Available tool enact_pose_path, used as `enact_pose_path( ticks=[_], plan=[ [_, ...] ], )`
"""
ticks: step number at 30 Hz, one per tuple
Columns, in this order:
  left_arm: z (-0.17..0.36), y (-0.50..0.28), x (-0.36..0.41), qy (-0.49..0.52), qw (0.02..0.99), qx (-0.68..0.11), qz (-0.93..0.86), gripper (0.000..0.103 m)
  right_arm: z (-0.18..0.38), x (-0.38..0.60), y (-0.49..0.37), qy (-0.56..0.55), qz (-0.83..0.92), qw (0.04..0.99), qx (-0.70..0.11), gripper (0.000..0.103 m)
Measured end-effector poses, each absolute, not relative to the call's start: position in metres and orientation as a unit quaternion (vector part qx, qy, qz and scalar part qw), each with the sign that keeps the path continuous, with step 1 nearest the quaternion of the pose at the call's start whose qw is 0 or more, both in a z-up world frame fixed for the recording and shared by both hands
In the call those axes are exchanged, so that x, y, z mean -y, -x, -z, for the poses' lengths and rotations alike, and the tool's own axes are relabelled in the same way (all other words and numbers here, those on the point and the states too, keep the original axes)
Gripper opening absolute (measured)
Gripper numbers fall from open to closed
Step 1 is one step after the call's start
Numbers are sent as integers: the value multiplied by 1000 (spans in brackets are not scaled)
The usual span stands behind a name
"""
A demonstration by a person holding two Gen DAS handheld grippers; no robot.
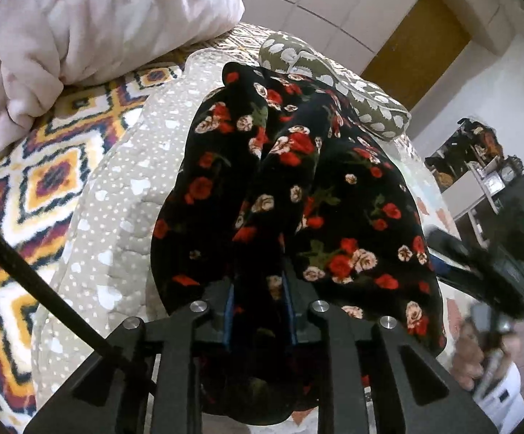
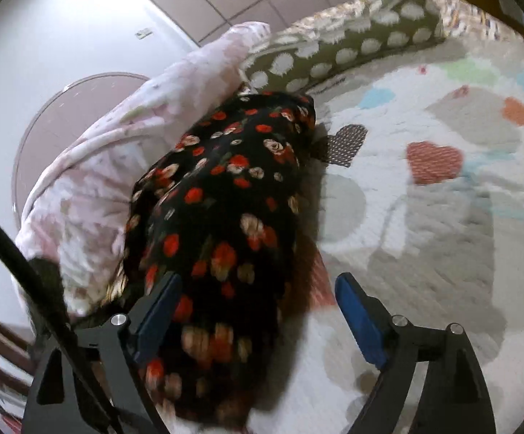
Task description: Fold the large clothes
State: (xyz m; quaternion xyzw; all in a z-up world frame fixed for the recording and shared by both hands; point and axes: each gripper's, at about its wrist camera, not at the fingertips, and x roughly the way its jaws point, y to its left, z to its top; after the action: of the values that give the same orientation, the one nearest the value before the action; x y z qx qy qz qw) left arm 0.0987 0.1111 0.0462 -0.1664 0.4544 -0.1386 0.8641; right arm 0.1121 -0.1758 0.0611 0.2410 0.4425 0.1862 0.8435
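A black garment with red and cream roses (image 1: 298, 188) lies bunched on a bed. My left gripper (image 1: 258, 311) is shut on a fold of it, the cloth pinched between the blue pads and draping over the fingers. In the right wrist view the same garment (image 2: 222, 209) lies in a long heap. My right gripper (image 2: 258, 311) is open, its blue pads wide apart. The left pad (image 2: 157, 318) touches the garment's edge, and the right pad (image 2: 359, 322) is over the bedcover.
A pink quilt (image 1: 81, 25) is piled at the left. An olive spotted pillow (image 1: 334, 83) lies behind the garment. A beige dotted cover (image 1: 124, 188) and a patterned blanket (image 1: 26, 181) lie underneath. A heart-patterned bedcover (image 2: 443, 188) spreads to the right.
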Motion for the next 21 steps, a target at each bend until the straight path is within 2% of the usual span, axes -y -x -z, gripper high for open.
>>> enact_pose_path(
  ticks=[4,7,8,10,12,14,19,21],
  plan=[
    [-37,-97,-118,197,860,-448,144,24,-25,167,-151,-319,-211,801,-461,103],
    [-37,-88,-120,212,861,-441,137,25,6,163,-170,-410,-242,742,-472,103],
    [-37,-88,-120,213,862,-441,128,25,4,157,-173,-412,-249,744,-464,97],
    [-39,-87,-116,213,864,-441,117,24,-3,149,-177,-407,-255,741,-470,71],
    [-45,-86,-105,204,867,-442,105,24,-24,148,-174,-376,-257,763,-459,57],
    [-49,-88,-90,200,864,-448,114,23,-43,154,-168,-356,-269,775,-447,54],
    [-49,-97,-20,193,845,-465,181,23,-68,207,-143,-333,-251,807,-417,53],
    [-44,-104,8,178,841,-475,189,27,-65,244,-132,-339,-225,817,-409,54]
  ],
)
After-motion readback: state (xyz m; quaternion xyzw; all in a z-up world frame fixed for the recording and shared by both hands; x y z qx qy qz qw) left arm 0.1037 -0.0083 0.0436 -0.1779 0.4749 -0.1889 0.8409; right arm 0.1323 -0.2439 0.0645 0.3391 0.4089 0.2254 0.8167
